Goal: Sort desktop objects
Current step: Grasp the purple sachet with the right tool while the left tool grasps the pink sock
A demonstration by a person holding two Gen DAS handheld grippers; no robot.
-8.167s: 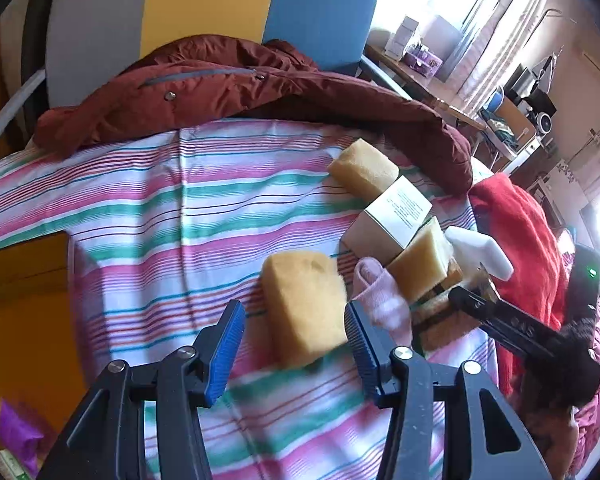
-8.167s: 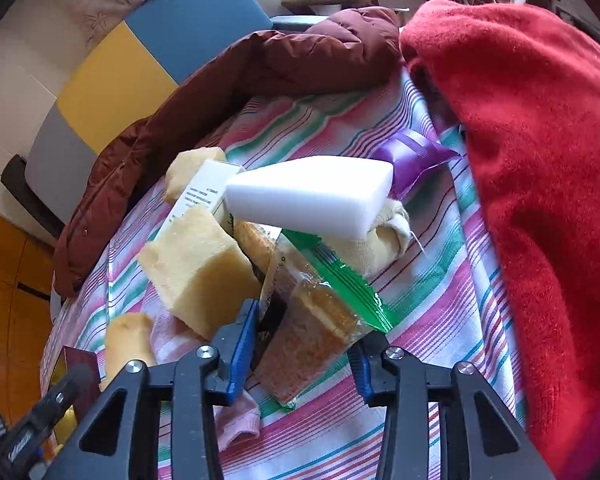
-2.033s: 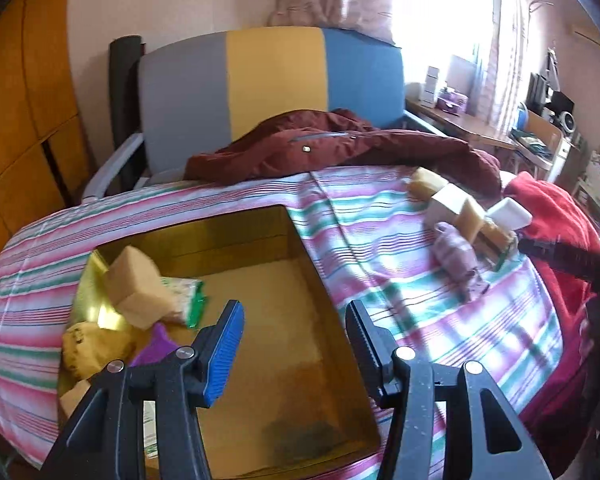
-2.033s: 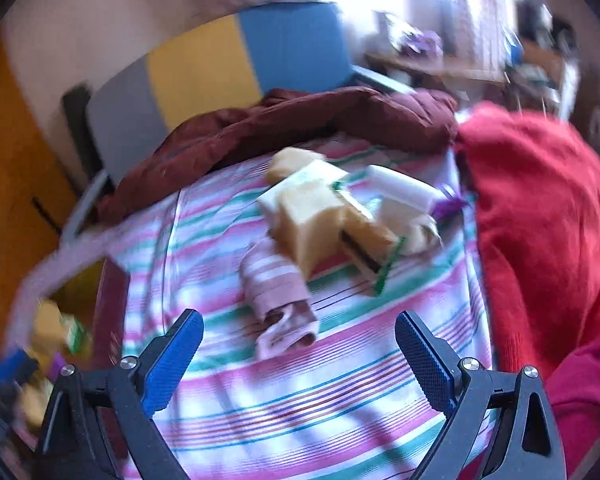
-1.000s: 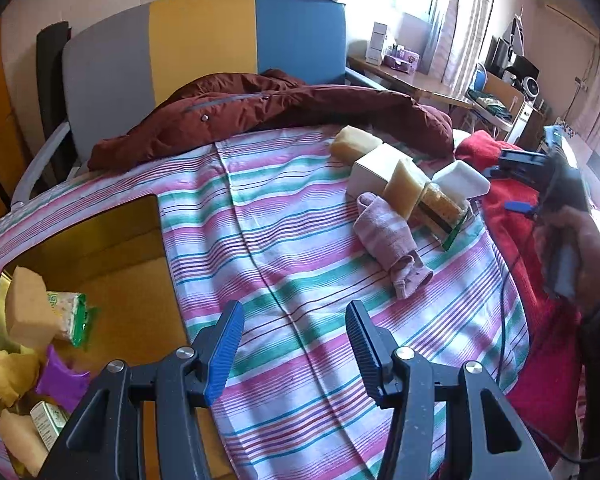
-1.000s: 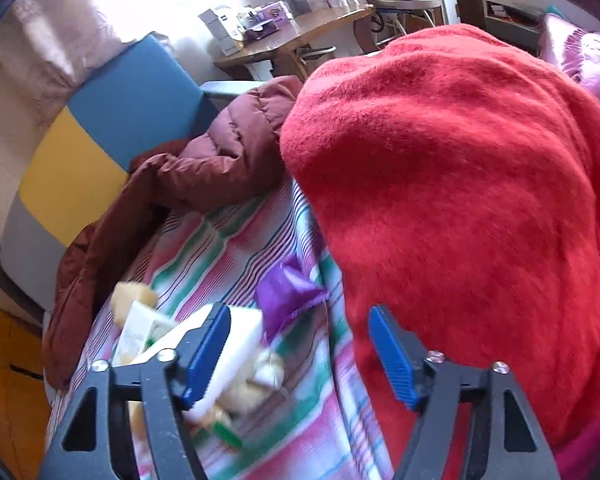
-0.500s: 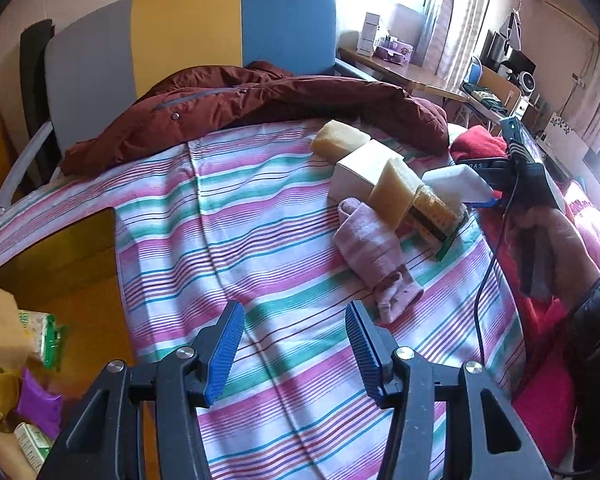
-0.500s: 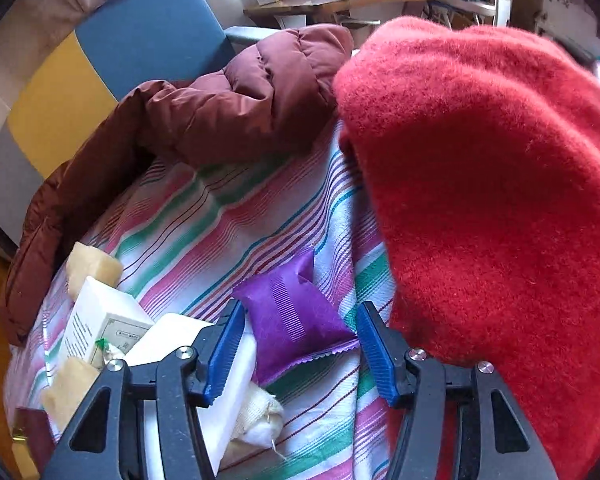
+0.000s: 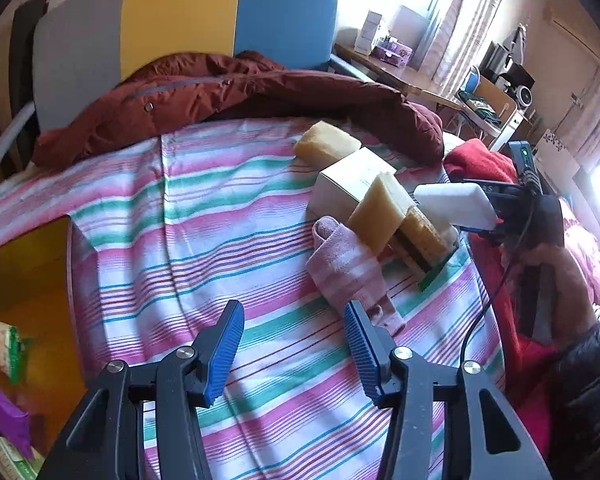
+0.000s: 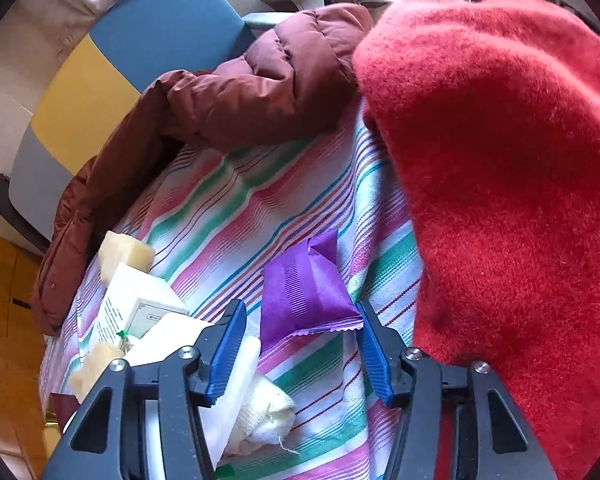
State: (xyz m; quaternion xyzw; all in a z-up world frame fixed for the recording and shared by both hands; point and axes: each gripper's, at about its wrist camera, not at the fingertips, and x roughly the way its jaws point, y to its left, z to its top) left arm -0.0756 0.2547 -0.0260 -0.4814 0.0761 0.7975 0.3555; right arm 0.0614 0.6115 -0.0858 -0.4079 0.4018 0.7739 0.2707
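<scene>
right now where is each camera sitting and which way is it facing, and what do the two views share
Left wrist: on the left gripper, angled down over the striped cloth toward the pink sock and the sponge pile; its own blue fingers show, empty, plus the person's other hand.
Right wrist: on the right gripper, angled down at the purple packet lying between its fingers, beside the red blanket; the fingers have just been closing, with no contact visible.
Shared: the white box, the maroon jacket and the striped cloth.

A purple sachet [image 10: 305,292] is lying flat on the striped cloth, beside piled sponges [image 9: 381,216], a white box [image 9: 349,186] and a pink sock [image 9: 345,268].
</scene>
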